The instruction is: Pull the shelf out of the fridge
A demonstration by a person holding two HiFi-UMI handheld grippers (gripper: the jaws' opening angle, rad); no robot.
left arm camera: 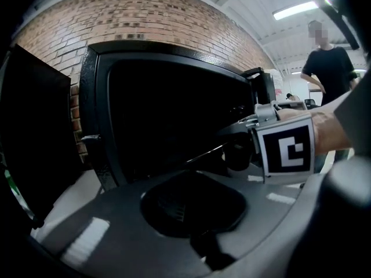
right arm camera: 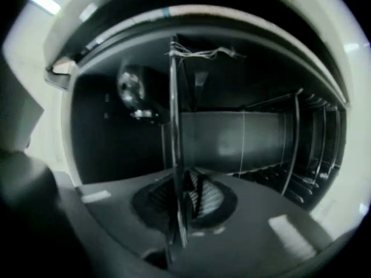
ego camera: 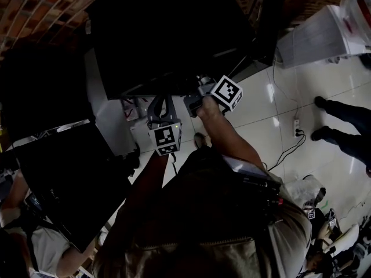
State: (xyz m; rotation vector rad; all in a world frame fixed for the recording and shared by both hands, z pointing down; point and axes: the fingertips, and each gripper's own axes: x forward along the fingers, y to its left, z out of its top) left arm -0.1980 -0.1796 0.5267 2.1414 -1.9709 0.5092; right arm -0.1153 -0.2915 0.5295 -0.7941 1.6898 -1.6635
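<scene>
A black fridge point(ego camera: 168, 33) stands open, its door point(ego camera: 69, 178) swung out to the left. My right gripper point(ego camera: 196, 102), with its marker cube, reaches into the fridge's opening. In the right gripper view a thin wire shelf point(right arm camera: 173, 126) shows edge-on as an upright line, and my right gripper point(right arm camera: 184, 196) is shut on its front edge, the ribbed pads point(right arm camera: 203, 194) pressed against it. The left gripper view shows that shelf point(left arm camera: 203, 153) as a thin line running to the right gripper point(left arm camera: 235, 149). My left gripper point(ego camera: 163, 108) hovers just left of it, holding nothing; its jaws are too dark to read.
Rail slots point(right arm camera: 301, 155) line the fridge's inner wall. A brick wall point(left arm camera: 145, 16) rises behind the fridge. A person point(left arm camera: 327, 68) stands to the right, shoes point(ego camera: 319, 117) on the glossy floor beside a power strip and cable point(ego camera: 297, 129). A white unit point(ego camera: 316, 36) stands at the back right.
</scene>
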